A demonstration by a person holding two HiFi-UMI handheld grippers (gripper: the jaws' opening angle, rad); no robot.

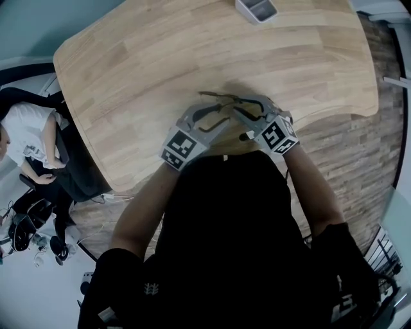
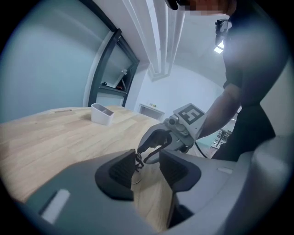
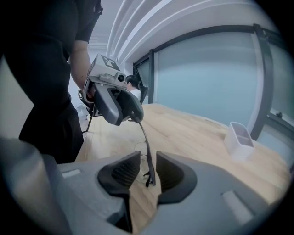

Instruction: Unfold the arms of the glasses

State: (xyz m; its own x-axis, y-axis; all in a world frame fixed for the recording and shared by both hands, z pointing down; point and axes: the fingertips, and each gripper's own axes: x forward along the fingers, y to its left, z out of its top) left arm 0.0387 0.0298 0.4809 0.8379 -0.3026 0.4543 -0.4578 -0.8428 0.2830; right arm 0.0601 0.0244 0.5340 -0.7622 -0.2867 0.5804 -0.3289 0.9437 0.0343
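2 hand-held grippers meet over the near part of the wooden table (image 1: 160,58) in the head view: the left hand-held gripper (image 1: 215,122) reaches in from one side and the right hand-held gripper (image 1: 247,114) from the other, tips close together. The glasses (image 1: 221,97), thin and dark, sit just beyond both sets of tips. Well beyond them, at the table's far edge, stands a white tray (image 1: 257,8). A seated person (image 1: 26,138) is far out to the left hand-held gripper's side, off the table.

1 clear gap shows in the left gripper view: the left hand-held gripper (image 2: 147,158) has its jaws apart, gripping nothing. A dark part of the glasses (image 2: 138,161) lies against the inner tip of its left jaw, and a faint round outline lies on the table just beneath. The right hand-held gripper (image 2: 143,146) is straight ahead, its tips right at the glasses.

1 narrow gap shows in the right gripper view: the right hand-held gripper (image 3: 148,160) has its jaws nearly together, and a thin arm of the glasses (image 3: 144,137) stands in the gap with space on both sides. That arm runs up to the tip of the left hand-held gripper (image 3: 134,114) just ahead. The tray (image 3: 240,137) is far off to the right.
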